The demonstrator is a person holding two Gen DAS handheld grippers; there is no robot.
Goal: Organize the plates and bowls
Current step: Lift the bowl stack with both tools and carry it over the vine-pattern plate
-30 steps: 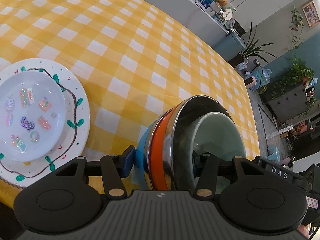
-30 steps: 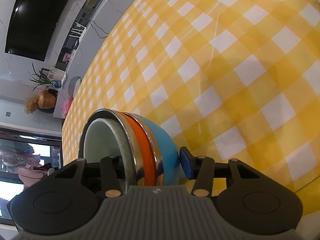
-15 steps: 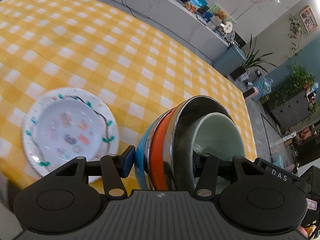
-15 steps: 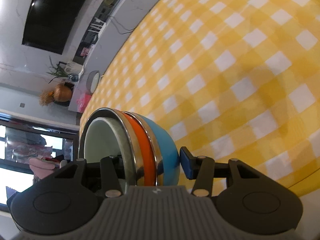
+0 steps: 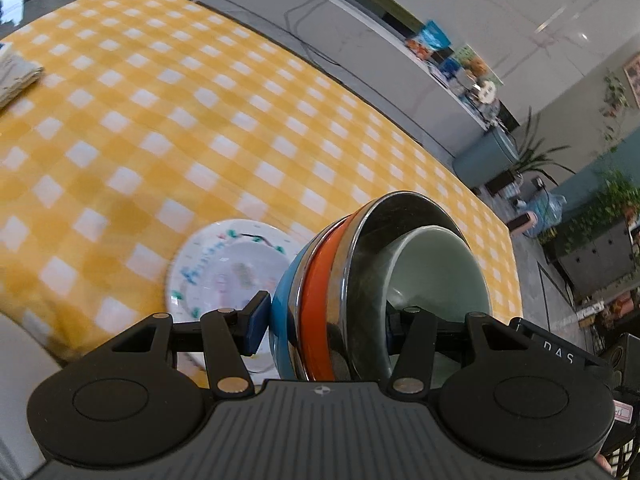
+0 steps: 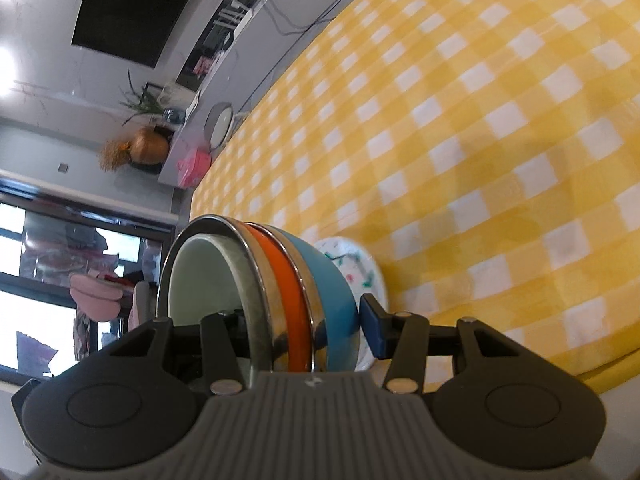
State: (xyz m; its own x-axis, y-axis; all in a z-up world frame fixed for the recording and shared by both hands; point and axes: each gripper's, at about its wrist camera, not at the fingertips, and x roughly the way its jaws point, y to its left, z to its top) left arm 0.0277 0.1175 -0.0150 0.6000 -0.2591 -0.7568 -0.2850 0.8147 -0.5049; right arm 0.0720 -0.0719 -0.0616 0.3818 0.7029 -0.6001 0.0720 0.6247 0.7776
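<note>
A nested stack of bowls (image 5: 340, 276), blue outermost, then orange, steel and a pale green one inside, hangs in the air between both grippers. My left gripper (image 5: 324, 320) is shut on one side of the stack's rim. My right gripper (image 6: 304, 320) is shut on the other side of the stack (image 6: 280, 280). Below, a white plate with green vine trim (image 5: 224, 256) holds a smaller clear plate and lies near the table's front edge; it also shows in the right wrist view (image 6: 360, 268).
The yellow checked tablecloth (image 5: 200, 120) covers a large table. A folded cloth (image 5: 16, 76) lies at its far left. A grey counter with packets (image 5: 440, 48) runs behind the table. Plants and cabinets (image 5: 592, 240) stand at the right.
Both grippers have risen with the bowl stack, well above the table. The plates now look smaller and sit under the stack instead of off to the left.
</note>
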